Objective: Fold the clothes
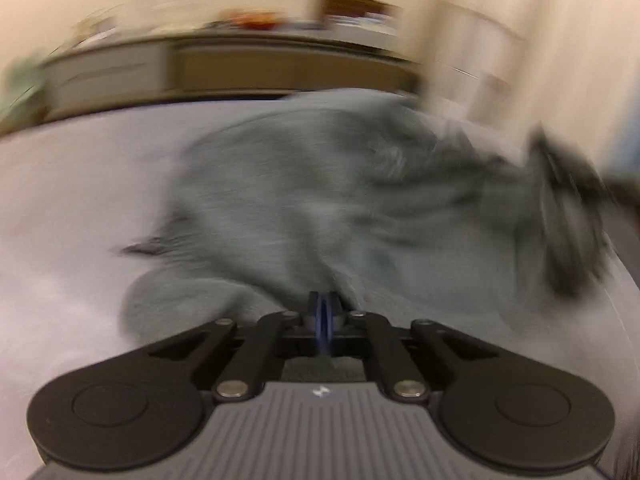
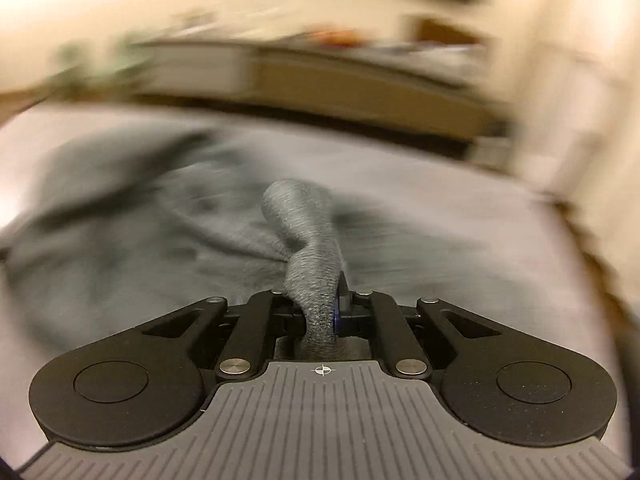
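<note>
Both views badly motion-blurred. Crumpled grey knit garment (image 1: 320, 184) lies on the pale lilac bed sheet (image 1: 72, 208), bunched, not flat yet. Left gripper (image 1: 325, 312): jaws pinched together on the near edge of the fabric. Right gripper (image 2: 326, 312): jaws closed on a twisted rope of the same cloth, which rises fwd from the fingers. Prob two-corner hold so the piece can be lifted and spread before folding. Dark blurred shape at right in left view is likely the other gripper, can't confirm. Wooden sideboard (image 2: 360, 88) in bkgd.

My left gripper (image 1: 325, 312) is pinched tight, pads together; my right gripper (image 2: 324, 304) clamps a bunched fold of grey garment (image 2: 312, 240).
</note>
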